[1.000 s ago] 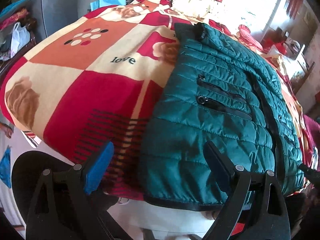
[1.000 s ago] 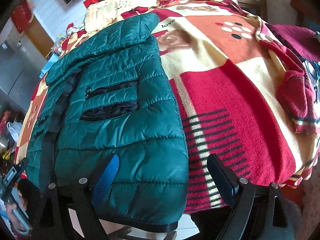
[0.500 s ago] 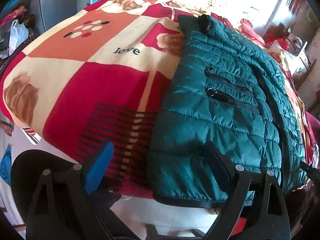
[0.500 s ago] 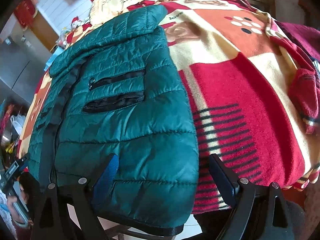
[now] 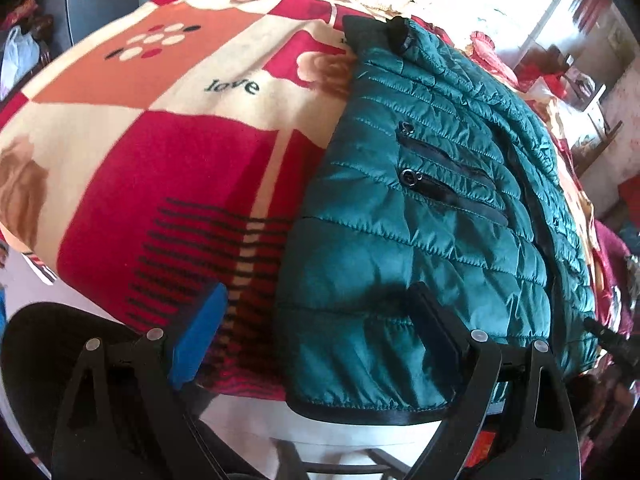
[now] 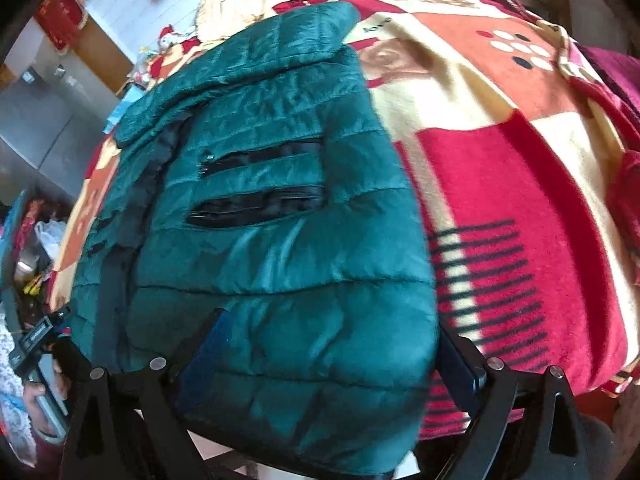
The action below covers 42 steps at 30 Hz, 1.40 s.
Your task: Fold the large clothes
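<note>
A patterned blanket (image 5: pixel 152 168) covers the bed, and the green puffer jacket (image 5: pixel 420 240) lies on it, hem overhanging the near edge. Both jaws stand apart — left hand-held gripper (image 5: pixel 320 340), right hand-held gripper (image 6: pixel 332 356) — straddling hem corners. Slippery padding could slide off, or bunch if pinched shallowly.

Bare blanket (image 5: pixel 160 168) left of green jacket (image 5: pixel 420 240): open flat room. Bare blanket (image 6: pixel 520 200) right of jacket too. Jacket hem (image 5: pixel 360 408) overhangs near bed edge, reachable from front. Maroon cloth heap (image 6: pixel 624 184) blocks far right edge. Clutter, possibly pillows (image 6: pixel 248 4), crowds bed's far end.
</note>
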Motion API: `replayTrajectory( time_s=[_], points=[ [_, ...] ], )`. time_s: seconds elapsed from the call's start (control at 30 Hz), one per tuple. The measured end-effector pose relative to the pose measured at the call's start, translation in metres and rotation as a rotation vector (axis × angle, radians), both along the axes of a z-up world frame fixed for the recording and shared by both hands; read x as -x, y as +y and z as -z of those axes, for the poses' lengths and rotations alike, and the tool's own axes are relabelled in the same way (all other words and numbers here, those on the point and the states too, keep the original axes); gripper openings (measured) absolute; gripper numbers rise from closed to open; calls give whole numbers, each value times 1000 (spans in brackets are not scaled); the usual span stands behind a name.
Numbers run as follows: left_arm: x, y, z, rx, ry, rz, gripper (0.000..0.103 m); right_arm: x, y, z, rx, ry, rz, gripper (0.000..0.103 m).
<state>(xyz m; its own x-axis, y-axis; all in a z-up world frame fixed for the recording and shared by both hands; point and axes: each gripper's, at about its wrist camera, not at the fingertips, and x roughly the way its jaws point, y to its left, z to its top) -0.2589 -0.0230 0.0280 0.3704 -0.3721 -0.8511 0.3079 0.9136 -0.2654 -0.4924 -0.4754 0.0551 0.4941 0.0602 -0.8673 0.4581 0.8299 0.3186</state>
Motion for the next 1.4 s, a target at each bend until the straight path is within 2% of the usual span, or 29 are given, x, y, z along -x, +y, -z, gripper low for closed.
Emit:
replayTrajectory(
  time_s=[0.13, 0.27, 0.47, 0.6, 0.8, 1.03, 1.2, 1.4],
  points=[
    [-1, 0, 3, 5, 4, 4, 91, -4, 6, 0, 29, 13, -44, 94],
    [1, -3, 4, 12, 11, 16, 91, 1, 0, -1, -27, -21, -43, 94],
    [7, -16, 4, 0, 13, 88, 91, 10, -3, -2, -103, -84, -51, 92],
    [6, -17, 3, -7, 25, 88, 91, 7, -1, 1, -105, -81, -79, 86],
    [9, -19, 4, -20, 2, 82, 91, 12, -5, 0, -137, -118, -107, 85],
    [11, -19, 4, -29, -7, 87, 91, 8, -4, 3, -114, -88, -116, 55],
    [12, -20, 4, -36, -15, 86, 91, 12, -8, 5, -142, -89, -133, 55],
    [12, -22, 5, -44, -17, 92, 91, 16, -7, 8, -170, -119, -110, 63]
  ],
)
